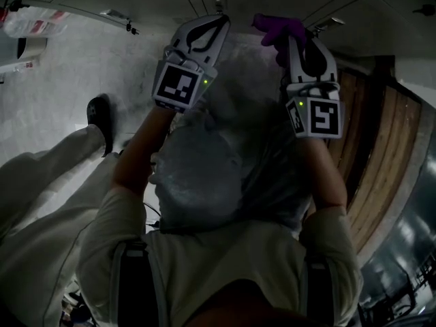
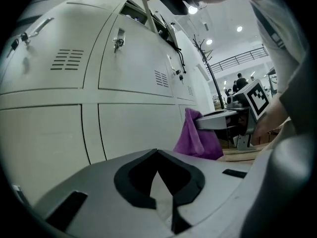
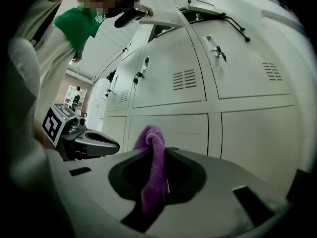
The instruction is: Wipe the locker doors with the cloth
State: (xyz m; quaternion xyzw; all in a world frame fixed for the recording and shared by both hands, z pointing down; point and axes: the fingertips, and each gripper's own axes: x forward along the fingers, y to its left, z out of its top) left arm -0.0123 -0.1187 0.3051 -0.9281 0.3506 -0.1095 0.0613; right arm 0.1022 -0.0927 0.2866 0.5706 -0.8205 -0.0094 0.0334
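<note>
The cloth point(image 3: 152, 167) is purple, locker doors point(image 3: 168, 81) white, marker cubes point(image 1: 180, 86) black-and-white chequered.

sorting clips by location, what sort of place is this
Probably a locker area in a large workplace hall: banks of white locker doors with vent slots and keyed locks, plus a coat stand and a railed upper level beyond.

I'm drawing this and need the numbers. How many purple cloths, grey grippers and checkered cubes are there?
Soft purple cloth: 1
Grey two-jaw grippers: 2, the left gripper and the right gripper
Black-and-white marker cubes: 2
Total: 5
</note>
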